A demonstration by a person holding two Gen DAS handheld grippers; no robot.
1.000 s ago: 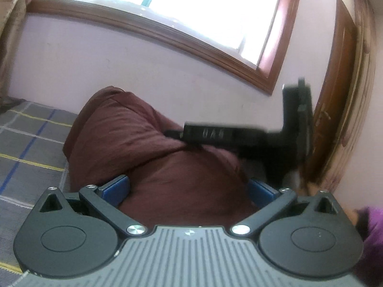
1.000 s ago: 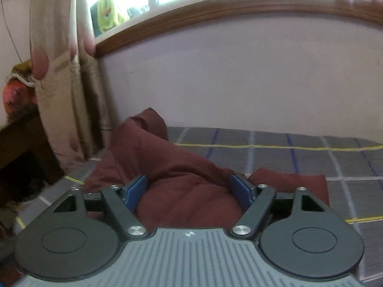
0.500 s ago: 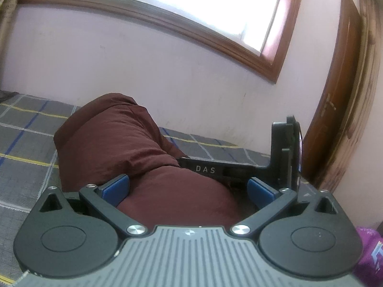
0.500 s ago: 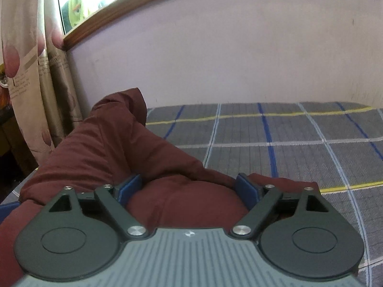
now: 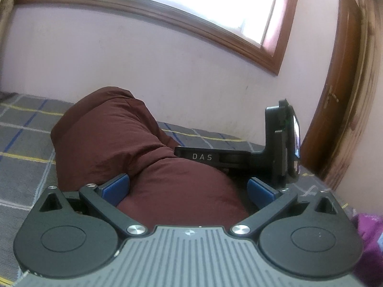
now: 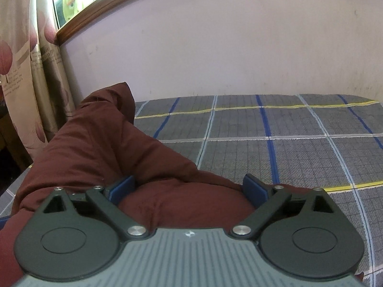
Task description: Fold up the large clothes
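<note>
A large maroon garment (image 5: 112, 138) lies bunched on a bed with a grey plaid sheet (image 6: 287, 157). In the left wrist view a thick fold of it bulges between the jaws of my left gripper (image 5: 189, 187). They stand wide, with a gap at the right pad. My right gripper (image 6: 189, 189) sits low over the garment (image 6: 95, 148). Its jaws are opening with a fold between them, and its pads do not squeeze the cloth. The right gripper's black body (image 5: 280, 148) shows beyond the fold in the left wrist view.
A pale wall and a wood-framed window (image 5: 191, 24) stand behind the bed. A wooden door (image 5: 335, 95) is at the right, with purple cloth (image 5: 368, 239) near it. A patterned curtain (image 6: 24, 71) hangs past the bed's left edge. The plaid sheet stretches bare to the right.
My right gripper sank toward the bed and its jaws spread wider around the fold. The garment dropped and settled onto the sheet. The left gripper came a little lower, jaws unchanged.
</note>
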